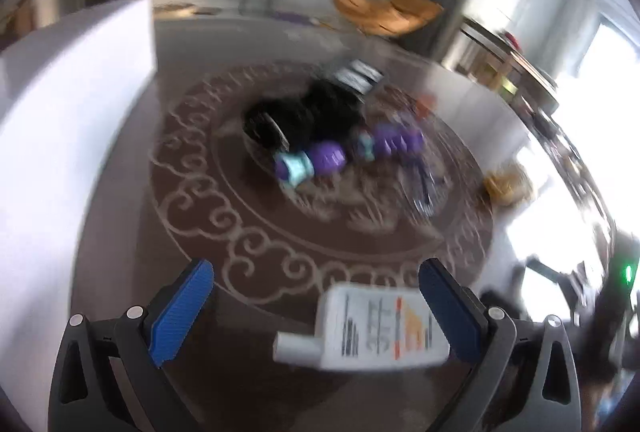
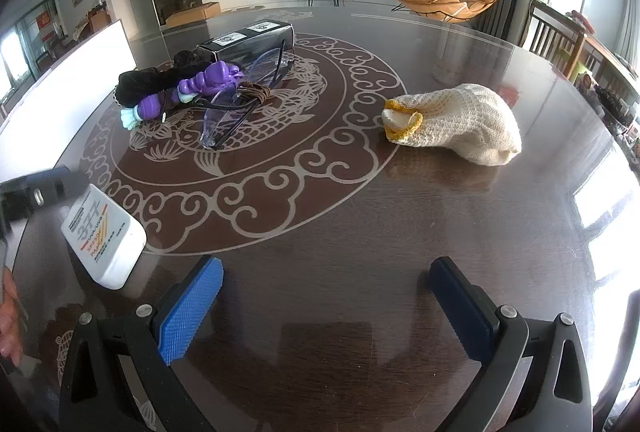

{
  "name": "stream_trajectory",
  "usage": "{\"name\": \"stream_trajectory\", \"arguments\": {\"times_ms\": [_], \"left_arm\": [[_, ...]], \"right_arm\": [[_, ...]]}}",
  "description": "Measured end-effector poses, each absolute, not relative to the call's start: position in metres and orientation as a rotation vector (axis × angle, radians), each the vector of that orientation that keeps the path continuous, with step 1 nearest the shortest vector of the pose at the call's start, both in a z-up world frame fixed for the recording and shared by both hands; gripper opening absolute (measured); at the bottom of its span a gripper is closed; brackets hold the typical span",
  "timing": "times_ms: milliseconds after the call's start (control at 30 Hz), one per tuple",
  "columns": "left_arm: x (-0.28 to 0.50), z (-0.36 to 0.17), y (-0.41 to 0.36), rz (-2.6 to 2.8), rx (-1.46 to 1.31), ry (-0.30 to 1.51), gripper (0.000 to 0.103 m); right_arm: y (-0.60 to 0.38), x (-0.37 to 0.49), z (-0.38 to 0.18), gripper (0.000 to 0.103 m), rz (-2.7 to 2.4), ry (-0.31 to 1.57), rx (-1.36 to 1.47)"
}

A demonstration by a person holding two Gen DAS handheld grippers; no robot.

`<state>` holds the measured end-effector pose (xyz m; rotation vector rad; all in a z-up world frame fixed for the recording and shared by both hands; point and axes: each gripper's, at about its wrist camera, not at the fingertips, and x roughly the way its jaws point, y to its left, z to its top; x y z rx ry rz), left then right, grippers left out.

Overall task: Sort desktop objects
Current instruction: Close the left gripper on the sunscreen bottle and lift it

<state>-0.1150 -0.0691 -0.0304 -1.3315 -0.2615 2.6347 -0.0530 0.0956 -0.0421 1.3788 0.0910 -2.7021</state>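
Observation:
A white sunscreen bottle (image 1: 380, 328) lies between my left gripper's (image 1: 316, 288) blue fingers, against the right one; the jaws stand wide open. The left wrist view is blurred. The bottle also shows in the right wrist view (image 2: 104, 236) at the left, beside the left gripper's dark body. My right gripper (image 2: 326, 280) is open and empty above the dark table. In the middle lie a purple toy lobster (image 2: 196, 86), a black hair band (image 2: 152, 80), clear glasses (image 2: 240, 104), a black box (image 2: 248, 36). A cream knitted pouch (image 2: 460, 120) lies right.
A white box wall (image 2: 60, 92) stands at the table's left side; it also shows in the left wrist view (image 1: 72, 104). The round dark table (image 2: 360, 232) carries a pale ornamental pattern. Chairs and a living room lie beyond the far edge.

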Motion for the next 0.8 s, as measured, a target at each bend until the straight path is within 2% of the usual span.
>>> {"name": "stream_trajectory", "arguments": {"times_ms": [167, 500, 800], "left_arm": [[-0.121, -0.037, -0.049, 2.708, -1.457, -0.266, 0.103], [-0.095, -0.055, -0.020, 2.644, -1.540, 0.082, 0.103], [-0.085, -0.055, -0.043, 2.606, -1.538, 0.068, 0.103]], "right_arm": [[0.096, -0.053, -0.042, 0.103, -2.701, 0.086, 1.377], [0.097, -0.052, -0.042, 0.103, -2.700, 0.074, 1.372], [0.097, -0.052, -0.042, 0.103, -2.700, 0.075, 1.373]]}}
